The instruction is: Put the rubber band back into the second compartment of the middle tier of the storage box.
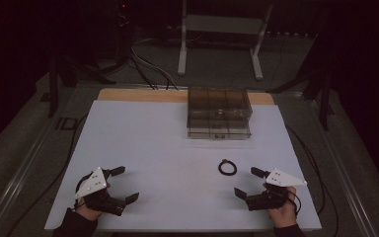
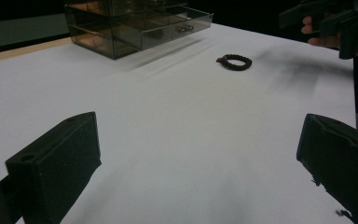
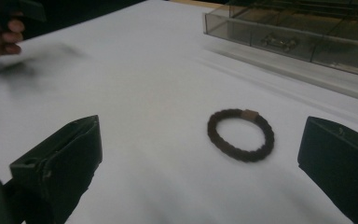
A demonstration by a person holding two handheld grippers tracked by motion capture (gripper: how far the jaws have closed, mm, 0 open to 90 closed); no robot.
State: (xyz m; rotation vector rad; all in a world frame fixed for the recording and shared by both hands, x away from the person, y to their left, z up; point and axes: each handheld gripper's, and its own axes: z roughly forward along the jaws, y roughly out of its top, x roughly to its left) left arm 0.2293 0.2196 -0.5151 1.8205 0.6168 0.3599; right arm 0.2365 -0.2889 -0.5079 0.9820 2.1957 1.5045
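Hair tie (image 1: 227, 167), dark and braided with a small brown band on it, lies flat on the white table (image 1: 153, 143), toward four o'clock from the table's middle. My right claw (image 1: 246, 182) sits just at five o'clock of it, jaws spread wide and holding nothing; in the right gripper view the hair tie (image 3: 241, 135) lies between and a little beyond my two jaws, touching neither. My left claw (image 1: 123, 183) is released too, jaws wide apart over bare table at about seven o'clock, well apart from the tie. A smoky clear drawer box (image 1: 219, 113) stands at twelve o'clock of the tie near the table's far edge, its drawers shut, with a small metal handle (image 3: 276, 41) on the front.
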